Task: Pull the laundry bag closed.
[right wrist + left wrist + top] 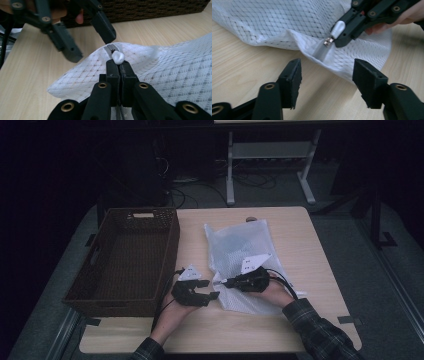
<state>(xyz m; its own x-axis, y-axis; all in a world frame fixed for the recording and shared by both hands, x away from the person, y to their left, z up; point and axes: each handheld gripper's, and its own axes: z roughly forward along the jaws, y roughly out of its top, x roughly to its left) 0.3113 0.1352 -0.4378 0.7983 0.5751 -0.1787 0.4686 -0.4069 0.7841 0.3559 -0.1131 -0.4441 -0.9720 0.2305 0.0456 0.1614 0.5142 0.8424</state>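
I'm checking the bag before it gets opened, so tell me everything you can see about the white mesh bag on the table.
The white mesh bag lies flat and slightly rumpled on the wooden table, right of the brown woven basket. Its fabric looks like thin netting with a diamond pattern. A grey zipper runs along its near corner, ending in a small metal slider with a white pull. The right gripper is shut on that pull, lifting the corner. The left gripper is open just short of the bag.

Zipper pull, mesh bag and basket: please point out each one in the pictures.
zipper pull [337,28]: left gripper view, on its white rounded tab.
mesh bag [235,245]: high view, on the white netting above the grippers.
basket [172,237]: high view, on its right woven wall.
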